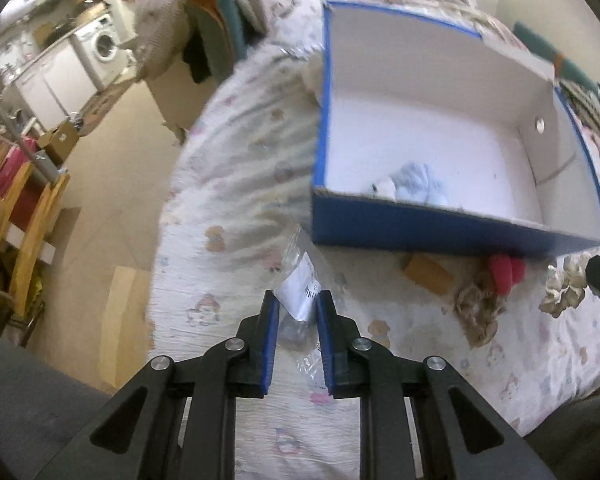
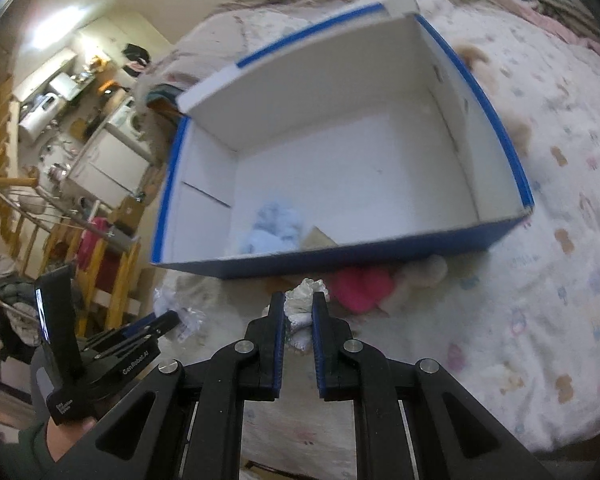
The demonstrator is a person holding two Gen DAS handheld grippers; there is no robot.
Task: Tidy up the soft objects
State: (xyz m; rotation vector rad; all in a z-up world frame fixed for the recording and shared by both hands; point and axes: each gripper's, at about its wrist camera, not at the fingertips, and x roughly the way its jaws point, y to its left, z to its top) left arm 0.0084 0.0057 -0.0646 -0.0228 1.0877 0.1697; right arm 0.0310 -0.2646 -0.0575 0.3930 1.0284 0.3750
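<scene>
My left gripper (image 1: 298, 298) is shut on a clear plastic bag (image 1: 300, 296) with a white label, held above the patterned bedspread (image 1: 236, 184). My right gripper (image 2: 299, 298) is shut on a silvery-white ruffled scrunchie (image 2: 302, 300). Just beyond both stands an open blue box (image 1: 420, 228) (image 2: 340, 260) with a white inside. A pale blue fluffy thing (image 1: 418, 186) (image 2: 270, 226) lies in its near corner. In the right wrist view the left gripper (image 2: 162, 324) shows at the lower left with the bag (image 2: 190, 318) at its tips.
Against the box's front wall lie a red soft thing (image 1: 506, 274) (image 2: 364, 284), a beige knitted piece (image 1: 480, 312), a tan block (image 1: 428, 276) and a cream ruffled piece (image 1: 562, 292). The bed's edge drops to the floor (image 1: 112, 184) on the left, with wooden furniture (image 1: 32, 216) beyond.
</scene>
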